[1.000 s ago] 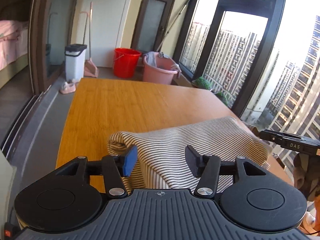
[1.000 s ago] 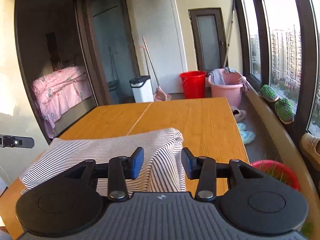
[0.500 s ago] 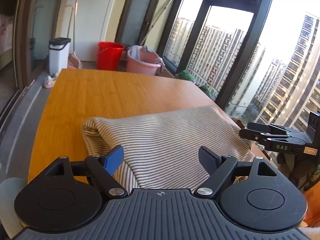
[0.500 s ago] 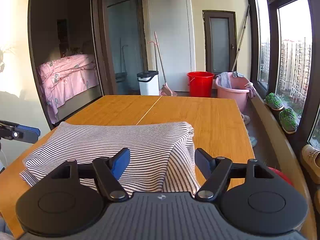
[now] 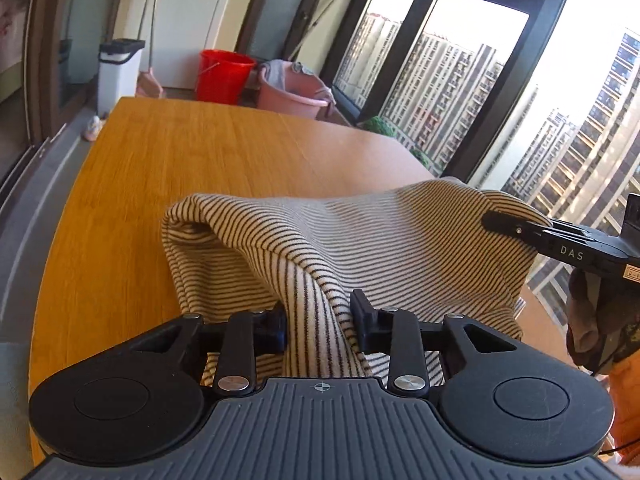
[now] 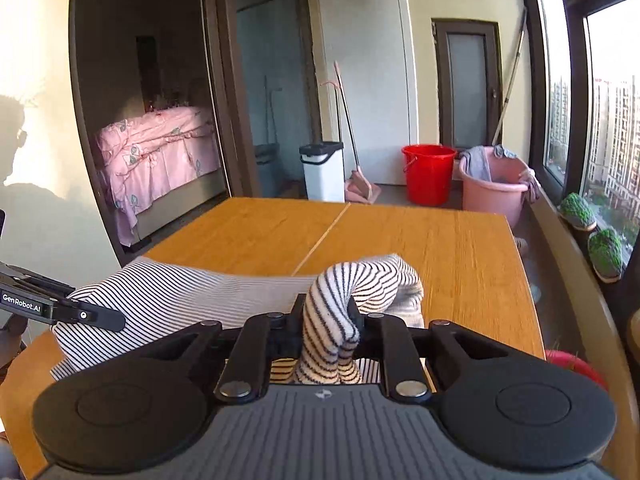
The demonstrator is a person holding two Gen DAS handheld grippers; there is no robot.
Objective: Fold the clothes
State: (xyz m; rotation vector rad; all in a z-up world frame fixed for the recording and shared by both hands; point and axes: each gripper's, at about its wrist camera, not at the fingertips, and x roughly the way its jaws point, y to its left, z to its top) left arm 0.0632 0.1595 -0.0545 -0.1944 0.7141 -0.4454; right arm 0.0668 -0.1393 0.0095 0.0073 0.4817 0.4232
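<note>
A black-and-white striped garment point(image 5: 360, 240) lies folded on the near part of the wooden table point(image 5: 192, 160). My left gripper point(image 5: 319, 320) is shut on a raised fold at its near left edge. My right gripper point(image 6: 326, 320) is shut on a bunched fold of the striped garment point(image 6: 188, 300) at its near right corner, lifting it off the table point(image 6: 460, 248). The right gripper also shows at the right of the left wrist view point(image 5: 496, 220), and the left gripper at the left of the right wrist view point(image 6: 112, 320).
Beyond the table's far end stand a white bin point(image 6: 323, 170), a red bucket point(image 6: 428, 174) and a pink tub point(image 6: 492, 186). Large windows run along the right. A bed with a pink cover point(image 6: 160, 152) is in the room to the left.
Both grippers were open over the garment half a second ago. Both have now closed on its near edge and raised the pinched folds.
</note>
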